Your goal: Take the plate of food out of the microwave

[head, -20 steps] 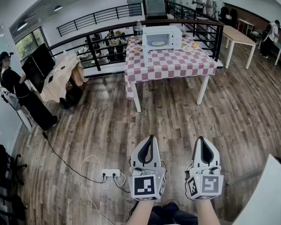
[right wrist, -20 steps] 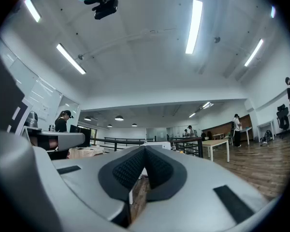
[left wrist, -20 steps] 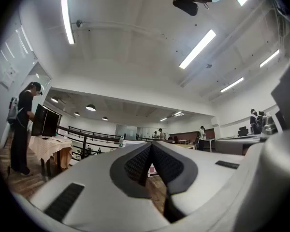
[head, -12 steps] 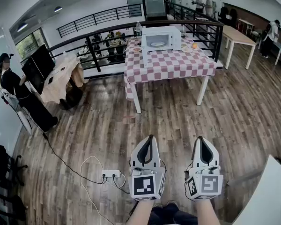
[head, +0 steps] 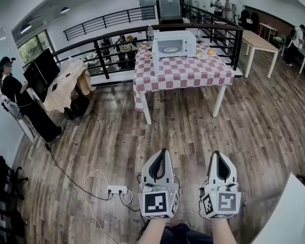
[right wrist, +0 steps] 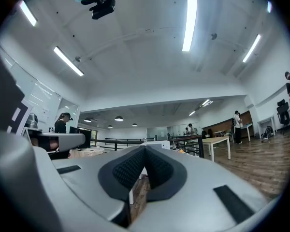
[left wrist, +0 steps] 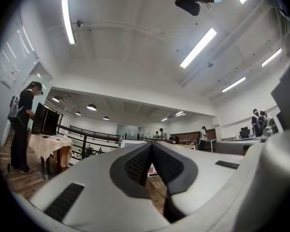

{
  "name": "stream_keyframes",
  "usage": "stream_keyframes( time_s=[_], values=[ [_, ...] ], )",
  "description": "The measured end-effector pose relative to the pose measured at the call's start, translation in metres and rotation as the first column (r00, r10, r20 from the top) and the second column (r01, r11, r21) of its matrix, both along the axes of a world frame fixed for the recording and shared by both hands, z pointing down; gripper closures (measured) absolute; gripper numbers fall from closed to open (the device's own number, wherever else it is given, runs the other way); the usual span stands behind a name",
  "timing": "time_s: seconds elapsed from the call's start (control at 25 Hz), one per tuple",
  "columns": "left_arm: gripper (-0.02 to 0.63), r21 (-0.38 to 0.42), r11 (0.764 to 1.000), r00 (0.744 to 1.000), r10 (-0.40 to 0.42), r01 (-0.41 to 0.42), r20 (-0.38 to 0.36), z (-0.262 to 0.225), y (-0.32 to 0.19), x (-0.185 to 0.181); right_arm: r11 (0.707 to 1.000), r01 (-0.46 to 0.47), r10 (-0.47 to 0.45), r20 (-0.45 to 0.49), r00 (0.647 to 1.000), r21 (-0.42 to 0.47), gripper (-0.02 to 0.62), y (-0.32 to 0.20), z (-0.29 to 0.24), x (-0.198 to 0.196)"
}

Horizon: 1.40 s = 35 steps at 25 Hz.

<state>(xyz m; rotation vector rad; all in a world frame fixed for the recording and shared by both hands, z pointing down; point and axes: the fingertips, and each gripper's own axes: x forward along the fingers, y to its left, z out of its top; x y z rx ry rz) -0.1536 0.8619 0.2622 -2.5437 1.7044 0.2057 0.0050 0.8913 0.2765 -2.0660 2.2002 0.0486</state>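
A white microwave (head: 174, 43) stands with its door open on the far side of a table with a red-and-white checked cloth (head: 183, 70), well ahead of me. Inside it lies a plate of food (head: 170, 49). My left gripper (head: 162, 150) and right gripper (head: 216, 153) are side by side at the bottom of the head view, over the wooden floor, far from the table. Both are shut with nothing between the jaws. In the left gripper view the left gripper (left wrist: 151, 144) has its dark pads pressed together; the right gripper (right wrist: 145, 147) shows the same.
A black railing (head: 112, 39) runs behind the table. On the cloth beside the microwave are a bottle (head: 150, 33) and an orange fruit (head: 211, 51). A power strip with cables (head: 117, 189) lies on the floor at my left. A person (head: 18, 98) stands by monitors at far left.
The table and microwave have slid slightly up and left in the head view as my view shifted. Both grippers keep their place and stay shut.
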Motion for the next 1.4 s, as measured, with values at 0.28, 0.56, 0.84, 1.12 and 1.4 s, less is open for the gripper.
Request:
stream_keyframes(
  time_s=[0.28, 0.56, 0.84, 1.12, 1.4],
  values=[
    [0.594, -0.013, 1.000, 1.000, -0.013, 0.013, -0.003, 0.009, 0.001, 0.016, 1.000, 0.017, -0.017, 0.012, 1.000, -0.012, 0.604, -0.002, 0.012, 0.017],
    [0.594, -0.037, 0.999, 0.999, -0.025, 0.026, 0.026, 0.014, 0.001, 0.023, 0.999, 0.034, -0.032, 0.049, 0.998, -0.033, 0.604, -0.007, 0.026, 0.026],
    [0.594, -0.036, 0.999, 0.999, -0.033, 0.034, 0.012, 0.021, -0.020, 0.022, 0.998, 0.042, -0.040, 0.035, 0.999, -0.051, 0.604, -0.025, 0.029, 0.025],
    [0.594, -0.040, 0.999, 1.000, -0.008, 0.009, 0.004, 0.027, -0.064, 0.029, 0.998, 0.034, -0.031, 0.041, 0.999, -0.059, 0.604, -0.071, 0.040, 0.030],
    [0.594, -0.057, 0.998, 1.000, -0.012, 0.013, 0.009, 0.033, -0.128, 0.026, 0.997, 0.034, -0.031, 0.046, 0.998, -0.070, 0.604, -0.132, 0.047, 0.027]
  ],
)
